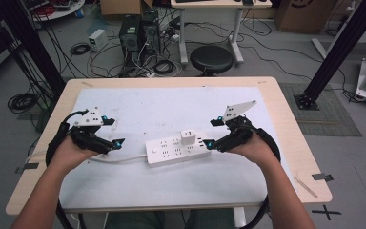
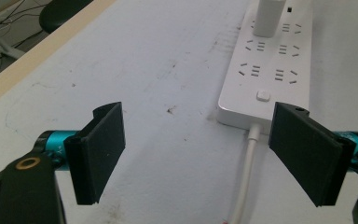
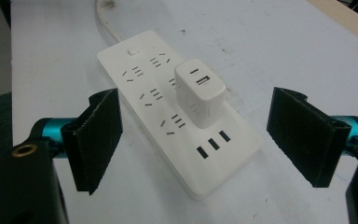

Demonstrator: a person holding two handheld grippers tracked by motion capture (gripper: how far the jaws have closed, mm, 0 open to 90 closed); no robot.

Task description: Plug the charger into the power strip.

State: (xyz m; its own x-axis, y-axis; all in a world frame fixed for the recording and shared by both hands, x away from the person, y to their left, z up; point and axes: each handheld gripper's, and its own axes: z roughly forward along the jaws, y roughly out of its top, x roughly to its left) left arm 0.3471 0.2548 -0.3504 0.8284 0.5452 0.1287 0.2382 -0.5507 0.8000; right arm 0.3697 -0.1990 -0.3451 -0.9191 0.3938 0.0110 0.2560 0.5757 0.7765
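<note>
A white power strip (image 1: 176, 150) lies on the white mat (image 1: 162, 105) in the middle of the table, its cable (image 1: 119, 160) running off to the left. A white USB charger (image 1: 188, 137) is plugged into its top. My left gripper (image 1: 114, 131) hovers just left of the strip, open; in the left gripper view its jaws (image 2: 198, 116) frame the strip's switch end (image 2: 270, 60) and the cable (image 2: 247, 168). At the strip's right end my right gripper (image 1: 212, 132) is open, and in the right gripper view (image 3: 196, 100) its pads stand apart on both sides of the charger (image 3: 200, 93) without touching it.
The mat covers most of the wooden table (image 1: 286, 124). Beyond the far edge stand a black stool (image 1: 211, 58), computer towers (image 1: 131, 32) and loose floor cables. Black frame posts (image 1: 336, 50) rise at the back right and back left.
</note>
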